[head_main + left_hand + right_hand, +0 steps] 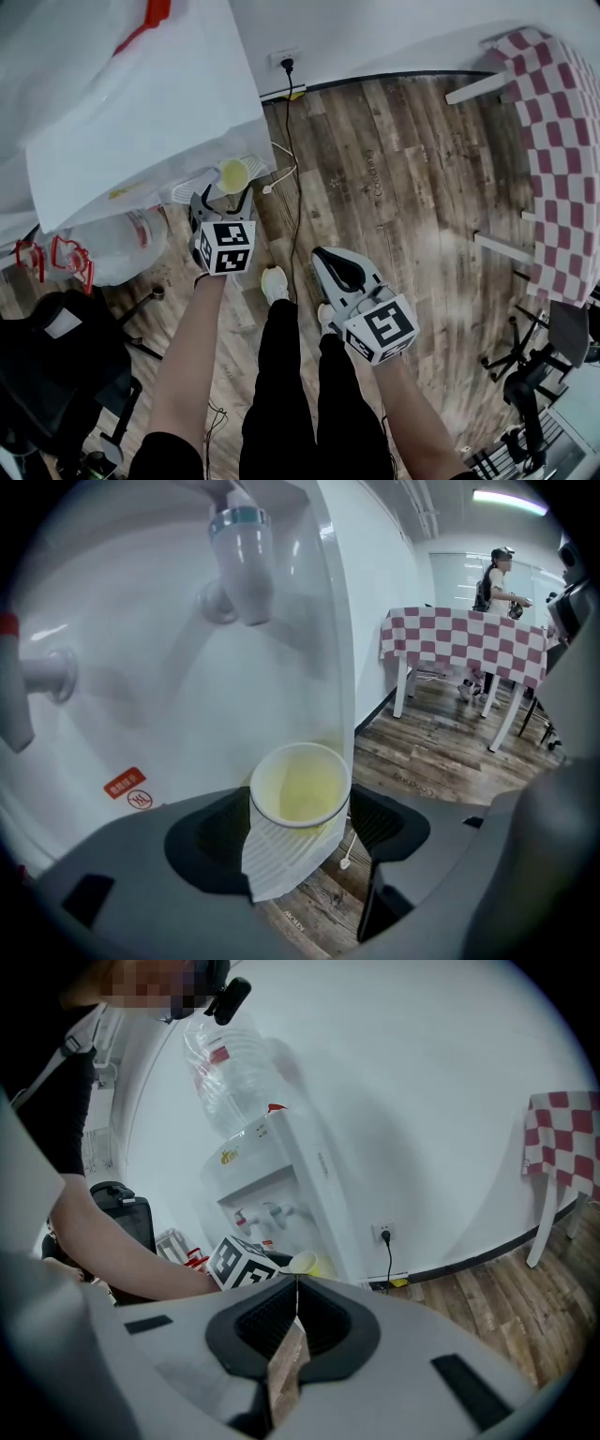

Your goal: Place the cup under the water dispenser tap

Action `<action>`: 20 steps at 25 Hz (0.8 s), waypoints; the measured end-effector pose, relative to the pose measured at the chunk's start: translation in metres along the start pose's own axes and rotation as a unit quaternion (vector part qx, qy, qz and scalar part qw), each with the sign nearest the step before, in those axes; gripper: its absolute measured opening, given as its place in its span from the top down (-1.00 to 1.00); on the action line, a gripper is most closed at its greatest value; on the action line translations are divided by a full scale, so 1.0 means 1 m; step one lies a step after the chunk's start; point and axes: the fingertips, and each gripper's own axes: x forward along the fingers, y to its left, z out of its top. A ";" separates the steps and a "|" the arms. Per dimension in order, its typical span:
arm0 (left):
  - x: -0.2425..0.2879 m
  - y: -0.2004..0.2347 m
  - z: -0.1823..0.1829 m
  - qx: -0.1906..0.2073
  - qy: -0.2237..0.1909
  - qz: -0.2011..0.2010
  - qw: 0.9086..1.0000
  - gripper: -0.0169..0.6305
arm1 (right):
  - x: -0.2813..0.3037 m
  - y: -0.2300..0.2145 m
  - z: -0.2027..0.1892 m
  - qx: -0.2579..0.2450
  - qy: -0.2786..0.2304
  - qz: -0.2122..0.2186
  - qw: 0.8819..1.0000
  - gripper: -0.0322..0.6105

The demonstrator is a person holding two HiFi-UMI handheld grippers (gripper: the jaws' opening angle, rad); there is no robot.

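The left gripper point(225, 200) has the paper cup point(298, 794) between its jaws, which stand wide, one pad on each side of the ribbed white wall. The cup hangs clear of the wooden floor point(441, 752), so it is carried by this grip alone. Its mouth faces up, tipped a little toward the camera, and the yellow inside looks empty.

The coming move turns on where the blue-collared tap point(242, 569) sits. In the left gripper view it lies above the cup and off to the left, with its spout pointing down. The cup is low at the right-hand edge of the water dispenser point(141, 686) front, not yet in line beneath the spout. By my judgement it needs to go left and further in toward the white panel, staying upright. A second, red-marked tap point(14, 696) sits at the far left, so the nearer one looks like the target.

The right gripper point(296, 1288) is fully closed with nothing in it, held back and well apart from the dispenser; the left one is plainly the nearer
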 end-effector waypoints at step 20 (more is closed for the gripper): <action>-0.116 -0.026 0.009 -0.038 0.021 -0.002 0.999 0.11 | -0.083 0.035 0.031 -0.001 -0.023 0.013 1.000 0.83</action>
